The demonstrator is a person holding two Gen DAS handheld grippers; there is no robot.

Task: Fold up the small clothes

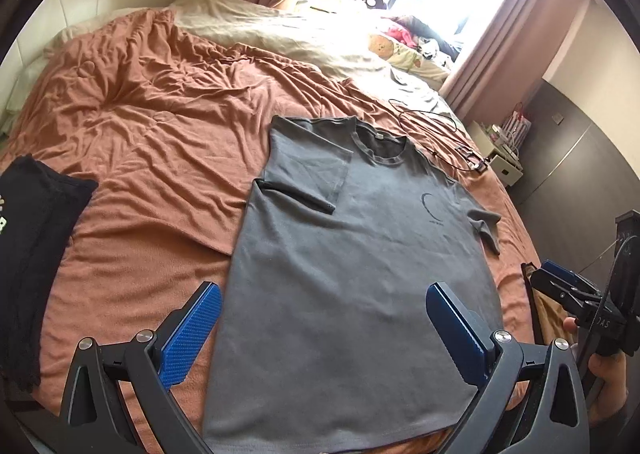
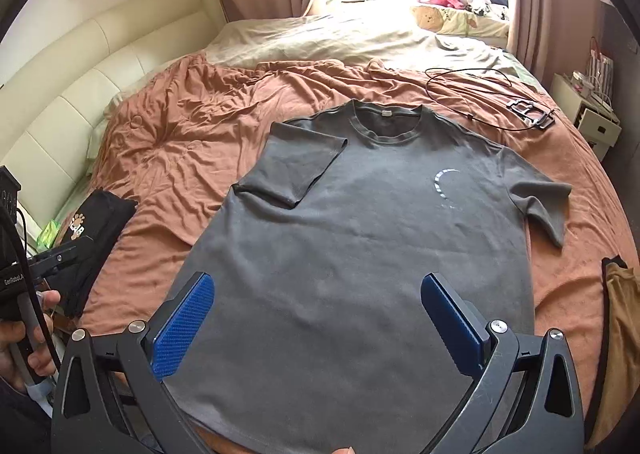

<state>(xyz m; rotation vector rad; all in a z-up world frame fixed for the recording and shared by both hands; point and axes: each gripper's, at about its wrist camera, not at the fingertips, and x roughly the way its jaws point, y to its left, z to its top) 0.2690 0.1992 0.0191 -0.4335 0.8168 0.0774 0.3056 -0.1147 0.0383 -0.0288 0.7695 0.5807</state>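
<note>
A grey T-shirt (image 1: 352,254) (image 2: 360,246) lies flat, front up, on the rust-coloured bedsheet (image 1: 152,125) (image 2: 192,121). The sleeve on the picture's left is folded in over the chest; the other sleeve (image 2: 540,201) sticks out to the right. My left gripper (image 1: 322,290) hovers open above the shirt's lower part, nothing between its blue pads. My right gripper (image 2: 317,280) is likewise open over the lower shirt, and empty. Each gripper also shows at the edge of the other's view, held in a hand.
A folded black garment (image 1: 36,254) (image 2: 96,230) lies left of the shirt. A tan garment (image 2: 616,334) is at the right bed edge. A black cable and a small black frame (image 2: 532,113) lie beyond the collar. Pillows, plush toys, a headboard and a nightstand (image 2: 592,125) surround the bed.
</note>
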